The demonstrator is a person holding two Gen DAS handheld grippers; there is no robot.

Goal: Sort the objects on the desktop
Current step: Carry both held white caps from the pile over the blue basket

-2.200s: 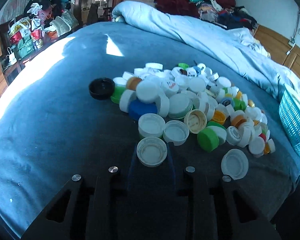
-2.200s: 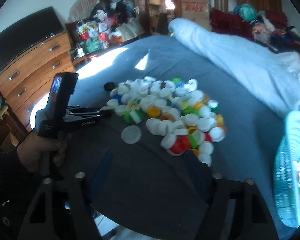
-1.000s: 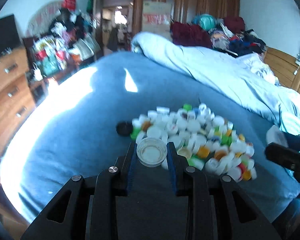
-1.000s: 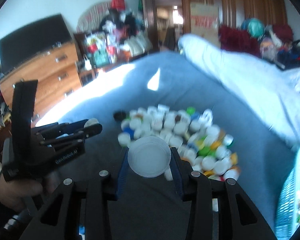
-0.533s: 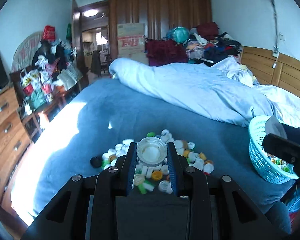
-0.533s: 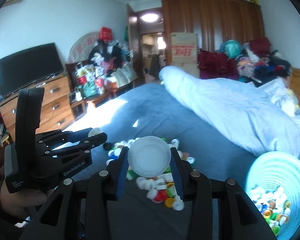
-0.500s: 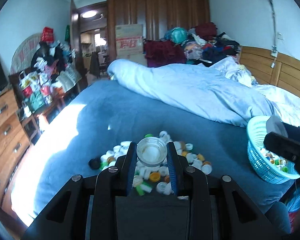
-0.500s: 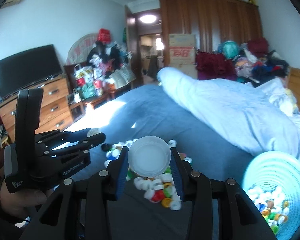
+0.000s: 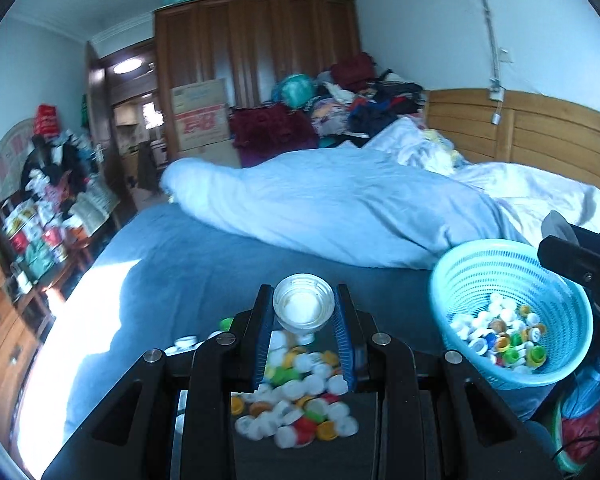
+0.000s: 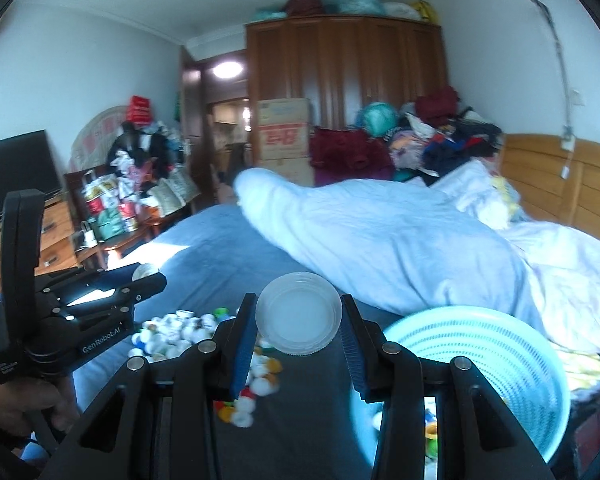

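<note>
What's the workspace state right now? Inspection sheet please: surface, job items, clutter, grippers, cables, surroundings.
Surface: blue bedsheet, sunlit patch at left.
Job's things: loose cap pile on the sheet; basket at right, partly filled with caps.
Clutter: rumpled duvet beyond the pile.
Grippers: left gripper shut on a clear cap; right gripper shut on a white lid, near the basket.
Cables: wall cable above the headboard.
Surroundings: wardrobe, cardboard box, heaped clothes, dresser, TV.
</note>
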